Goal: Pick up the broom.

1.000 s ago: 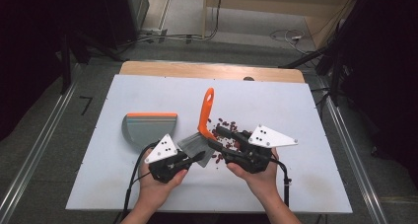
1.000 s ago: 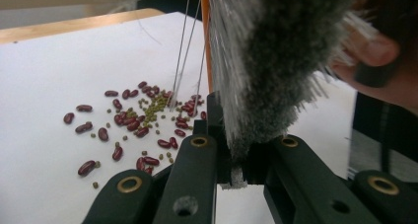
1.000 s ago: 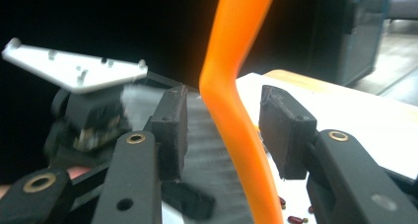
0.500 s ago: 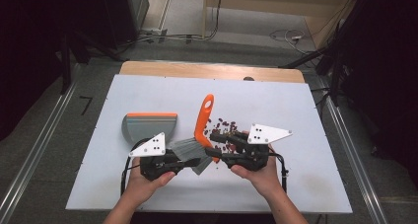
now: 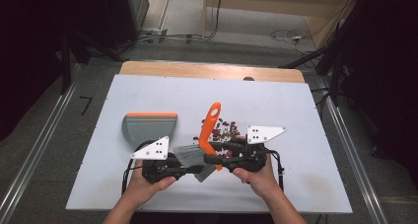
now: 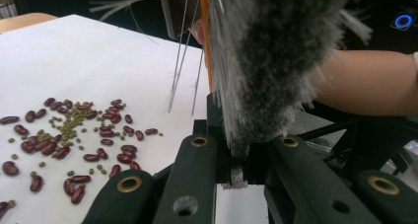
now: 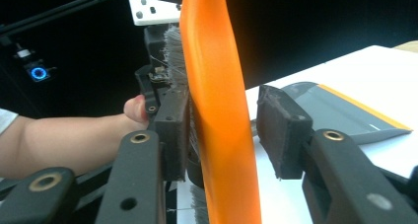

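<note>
Two grippers on one orange-handled hand brush with grey bristles: handover step, sweep not begun.
High view: left gripper and right gripper meet beside scattered red and green beans; grey dustpan with orange lip left. Left gripper view: jaws pinch bristles. Right gripper view: jaws spread around handle; next, close.

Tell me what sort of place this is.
Probably a lab or recording workspace, not a home: a white table ringed by metal rails and loose floor cables, where both grippers handle an orange-handled brush beside spilled beans and a grey dustpan.
</note>
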A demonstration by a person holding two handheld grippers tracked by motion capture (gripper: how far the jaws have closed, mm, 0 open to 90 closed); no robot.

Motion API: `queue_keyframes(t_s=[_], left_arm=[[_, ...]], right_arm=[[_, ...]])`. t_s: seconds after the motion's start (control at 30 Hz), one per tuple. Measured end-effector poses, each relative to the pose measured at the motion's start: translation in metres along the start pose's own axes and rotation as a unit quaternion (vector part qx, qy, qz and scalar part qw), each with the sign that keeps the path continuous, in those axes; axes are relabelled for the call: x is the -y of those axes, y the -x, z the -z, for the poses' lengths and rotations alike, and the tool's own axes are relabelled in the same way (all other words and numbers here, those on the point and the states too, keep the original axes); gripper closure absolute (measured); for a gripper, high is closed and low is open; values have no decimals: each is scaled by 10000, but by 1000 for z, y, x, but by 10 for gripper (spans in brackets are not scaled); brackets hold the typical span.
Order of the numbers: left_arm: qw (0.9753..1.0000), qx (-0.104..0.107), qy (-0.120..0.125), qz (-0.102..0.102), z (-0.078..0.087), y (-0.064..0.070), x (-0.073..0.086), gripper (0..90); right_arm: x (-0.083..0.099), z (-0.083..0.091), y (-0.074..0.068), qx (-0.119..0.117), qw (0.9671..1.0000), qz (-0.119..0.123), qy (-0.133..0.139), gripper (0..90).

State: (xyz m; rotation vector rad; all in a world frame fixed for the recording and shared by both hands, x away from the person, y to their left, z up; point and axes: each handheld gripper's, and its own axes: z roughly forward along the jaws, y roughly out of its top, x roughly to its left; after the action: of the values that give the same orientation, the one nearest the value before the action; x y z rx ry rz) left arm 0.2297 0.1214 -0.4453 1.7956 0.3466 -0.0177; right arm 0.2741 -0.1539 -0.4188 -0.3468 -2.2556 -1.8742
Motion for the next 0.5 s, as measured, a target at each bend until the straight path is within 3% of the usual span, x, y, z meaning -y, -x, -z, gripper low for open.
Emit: queue_keyframes(t_s=[0.13,0.33,0.37,0.43,0.5], left_arm=[[10000,58,-8,-13,-2,1,1,855],[9999,124,-6,-7,-3,0,1,851],[10000,20,64,43,-3,0,2,824],[9999,-73,122,71,-2,0,2,746],[9993,-266,221,148,0,0,2,633]], right_arm=[[1,-2,-1,-133,9999,14,-29,630],[2,-1,-3,-107,9998,130,-81,679],[1,-1,-6,45,9998,164,-121,682],[0,-1,-6,108,9997,170,-132,683],[0,-1,-7,384,9989,179,-220,684]])
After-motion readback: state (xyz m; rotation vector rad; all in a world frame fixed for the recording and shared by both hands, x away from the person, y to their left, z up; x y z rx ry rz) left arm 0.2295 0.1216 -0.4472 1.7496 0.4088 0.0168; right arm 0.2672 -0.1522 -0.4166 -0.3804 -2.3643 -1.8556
